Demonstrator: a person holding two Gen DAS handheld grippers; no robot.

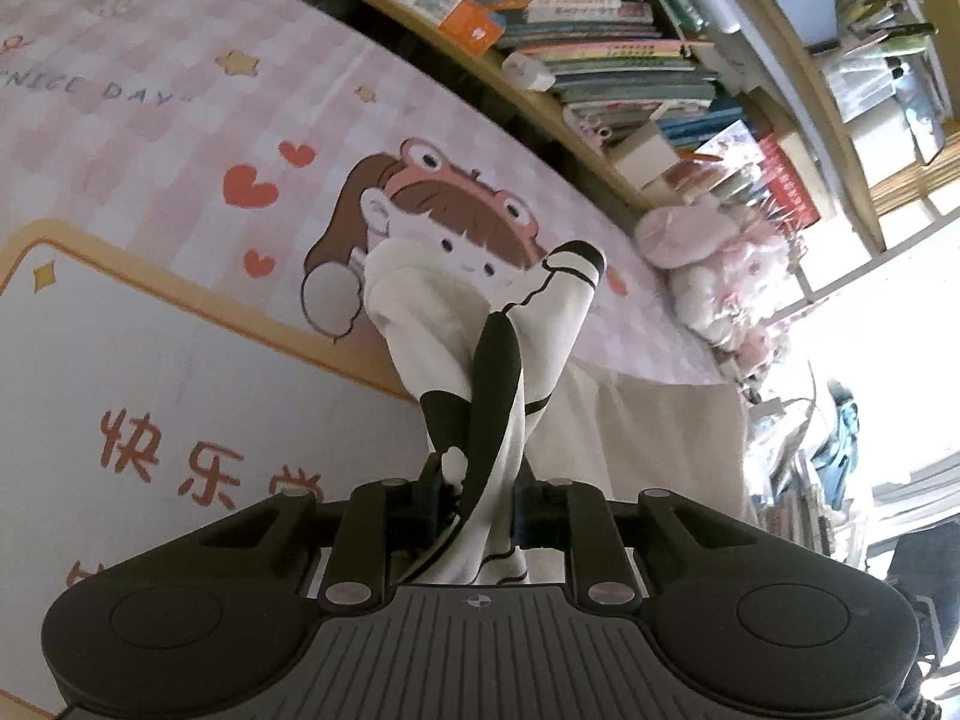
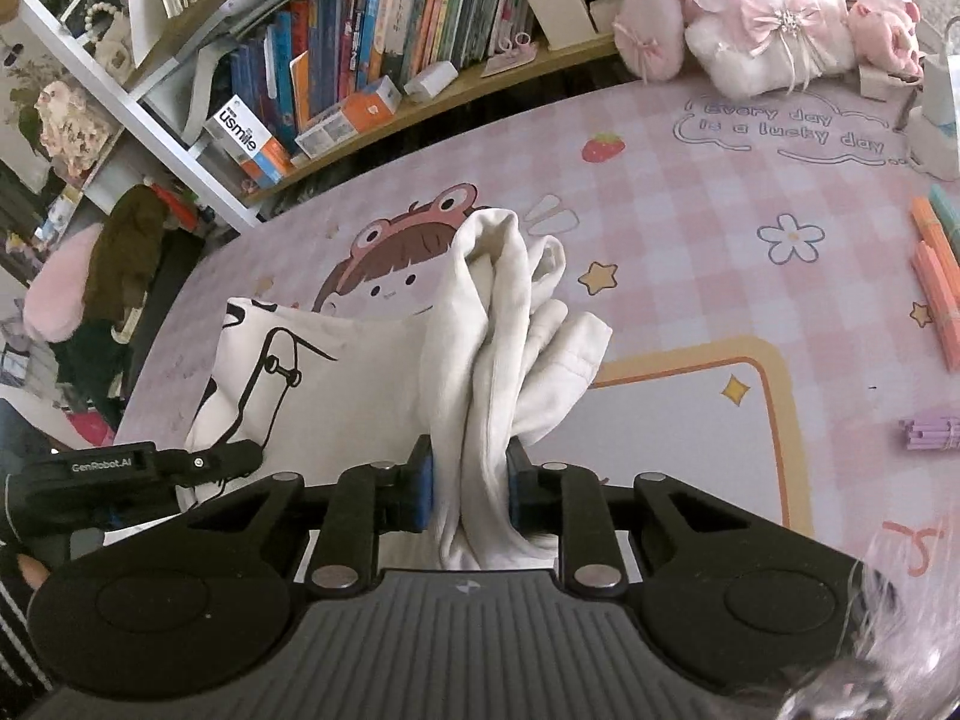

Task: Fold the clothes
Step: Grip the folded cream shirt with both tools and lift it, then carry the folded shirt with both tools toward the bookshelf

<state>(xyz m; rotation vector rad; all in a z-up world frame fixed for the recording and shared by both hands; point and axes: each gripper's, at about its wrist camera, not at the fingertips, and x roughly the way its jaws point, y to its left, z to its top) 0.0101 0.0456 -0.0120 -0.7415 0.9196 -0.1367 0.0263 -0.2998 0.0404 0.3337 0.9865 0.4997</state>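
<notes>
A white garment with black trim and a black line print is held up over the pink cartoon desk mat (image 1: 150, 138). In the left wrist view my left gripper (image 1: 477, 498) is shut on a bunched edge of the garment (image 1: 480, 324), which hangs forward over the mat. In the right wrist view my right gripper (image 2: 468, 480) is shut on another bunched edge of the garment (image 2: 510, 324). The printed panel (image 2: 336, 372) stretches left toward the left gripper's body (image 2: 150, 468), which is seen at the lower left.
A bookshelf (image 2: 372, 60) full of books runs along the mat's far side. A pink and white plush toy (image 2: 768, 12) sits at the far right corner. Coloured pens (image 2: 936, 276) and a purple bundle (image 2: 930, 432) lie at the right edge of the mat (image 2: 720, 210).
</notes>
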